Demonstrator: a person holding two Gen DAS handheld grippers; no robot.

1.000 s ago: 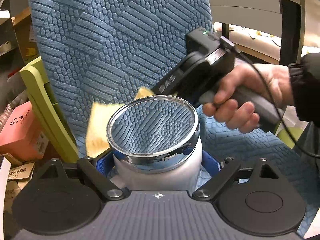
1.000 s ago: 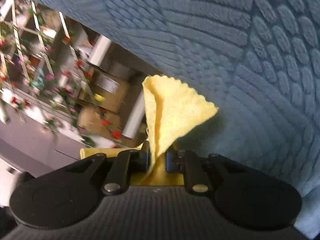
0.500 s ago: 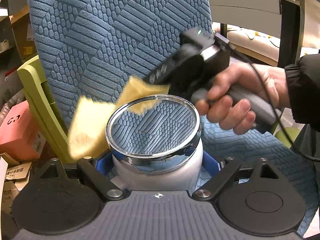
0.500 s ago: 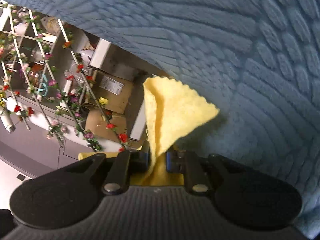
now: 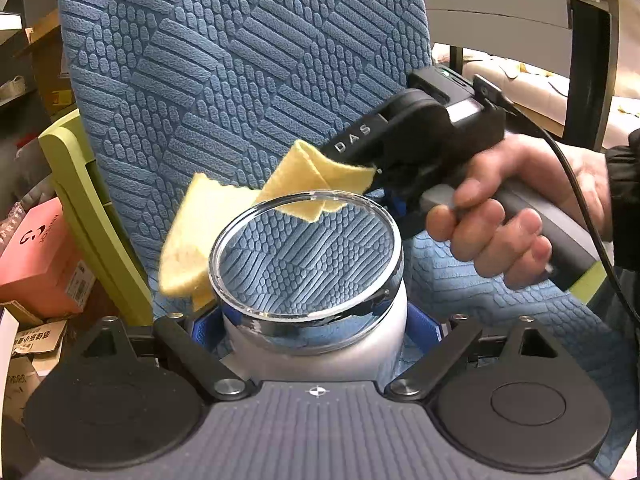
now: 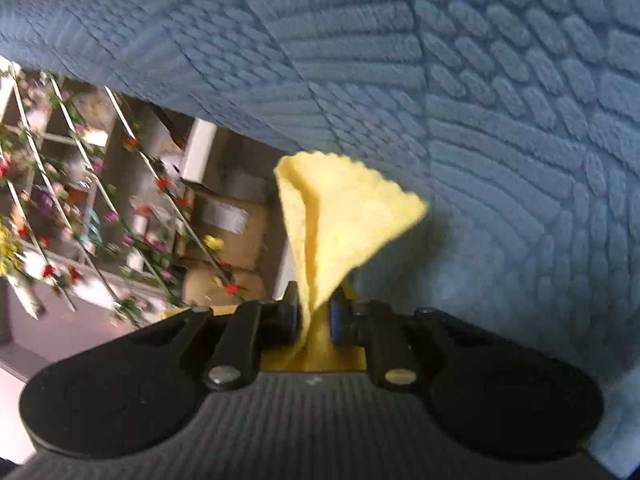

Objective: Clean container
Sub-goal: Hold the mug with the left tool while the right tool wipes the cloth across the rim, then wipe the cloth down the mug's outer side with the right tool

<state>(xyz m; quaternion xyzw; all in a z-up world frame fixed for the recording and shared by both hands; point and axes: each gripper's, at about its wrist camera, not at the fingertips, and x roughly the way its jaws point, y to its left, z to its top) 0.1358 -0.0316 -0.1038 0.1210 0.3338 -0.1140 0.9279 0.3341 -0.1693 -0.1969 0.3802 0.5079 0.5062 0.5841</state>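
My left gripper [image 5: 318, 322] is shut on a white container [image 5: 320, 344] with a chrome rim and a clear lid [image 5: 306, 258], held upright in front of a blue chair. My right gripper [image 5: 374, 176] is shut on a folded yellow cloth [image 5: 316, 184]. The cloth lies over the far edge of the lid and hangs down the container's left side. In the right wrist view the right gripper [image 6: 314, 312] pinches the cloth [image 6: 336, 232], which sticks up between the fingers. The container does not show in that view.
A blue textured chair back [image 5: 240, 60] fills the background and its seat [image 5: 500, 300] lies below the container. A green chair frame [image 5: 92, 208] and a pink box [image 5: 40, 256] stand at the left. A flower trellis [image 6: 80, 220] and cardboard boxes [image 6: 228, 248] show in the right wrist view.
My right gripper has swung the cloth back and forth behind the container and now lays it over the lid's far edge. The left gripper and container have not moved.
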